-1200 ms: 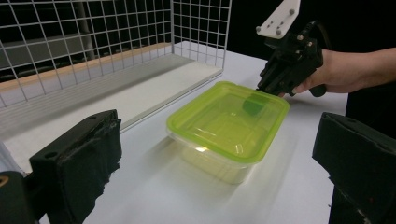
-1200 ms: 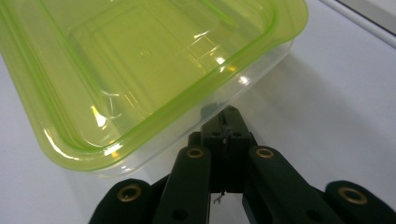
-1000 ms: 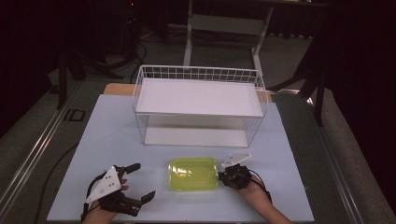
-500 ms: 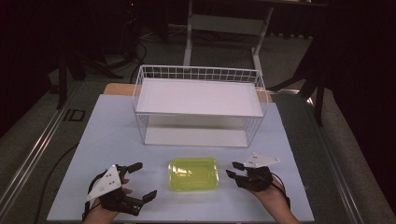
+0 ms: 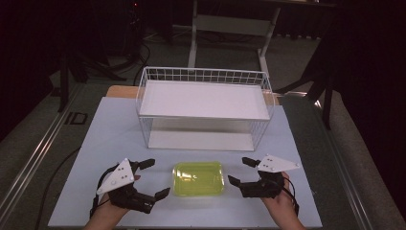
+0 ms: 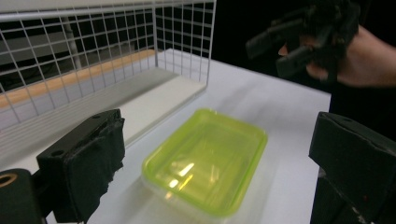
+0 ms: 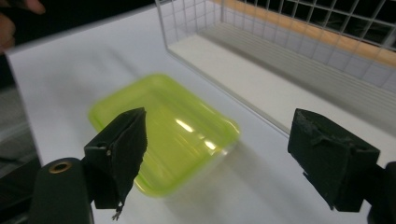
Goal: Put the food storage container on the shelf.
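**Green container between two parted claws**

From the high view, a yellow-green plastic container (image 5: 198, 178) lies flat on the white desk (image 5: 110, 124), near its front edge; behind it stands a white wire basket rack (image 5: 203, 103) with a white shelf board on top; the left claw (image 5: 152, 178) sits just left of the container with its jaws apart and nothing between them; the right claw (image 5: 239, 171) sits just right of it, jaws likewise apart and empty; neither touches the container.

In the left gripper view, the container (image 6: 208, 161) lies ahead between the two spread black jaws, apart from both; the rack (image 6: 107, 51) rises at upper left; the right claw (image 6: 292, 42), held in a hand (image 6: 364, 58), shows at upper right.

In the right gripper view, the container (image 7: 163, 128) appears slightly blurred, lying beyond the spread jaws nearer the left one; the rack (image 7: 299, 42) runs along the upper right.
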`<action>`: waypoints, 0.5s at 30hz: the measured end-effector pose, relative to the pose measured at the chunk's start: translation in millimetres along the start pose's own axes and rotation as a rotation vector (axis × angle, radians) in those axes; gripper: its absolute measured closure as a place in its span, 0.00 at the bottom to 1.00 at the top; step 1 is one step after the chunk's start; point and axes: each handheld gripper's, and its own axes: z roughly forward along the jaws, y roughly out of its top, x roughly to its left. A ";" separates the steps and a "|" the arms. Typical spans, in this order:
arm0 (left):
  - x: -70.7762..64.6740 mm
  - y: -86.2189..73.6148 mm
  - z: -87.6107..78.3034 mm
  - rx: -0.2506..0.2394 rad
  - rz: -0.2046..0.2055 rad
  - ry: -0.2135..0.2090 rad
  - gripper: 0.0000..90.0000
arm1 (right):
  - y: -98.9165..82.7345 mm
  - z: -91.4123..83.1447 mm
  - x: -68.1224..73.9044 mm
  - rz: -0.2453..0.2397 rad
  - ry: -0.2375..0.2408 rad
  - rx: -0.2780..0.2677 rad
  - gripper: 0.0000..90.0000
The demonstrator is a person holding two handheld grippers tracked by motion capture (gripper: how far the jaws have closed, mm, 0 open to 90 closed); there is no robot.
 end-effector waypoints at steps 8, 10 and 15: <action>3.4 9.3 19.2 0.090 -0.109 -0.020 0.02 | 9.8 9.6 6.4 -0.035 -0.022 0.025 0.20; 2.1 10.1 23.6 0.123 -0.108 -0.001 0.02 | 10.6 13.0 6.7 -0.016 -0.024 0.046 0.14; 6.1 4.1 33.9 0.172 -0.156 0.029 0.02 | 8.0 25.6 0.3 0.087 -0.024 0.101 0.13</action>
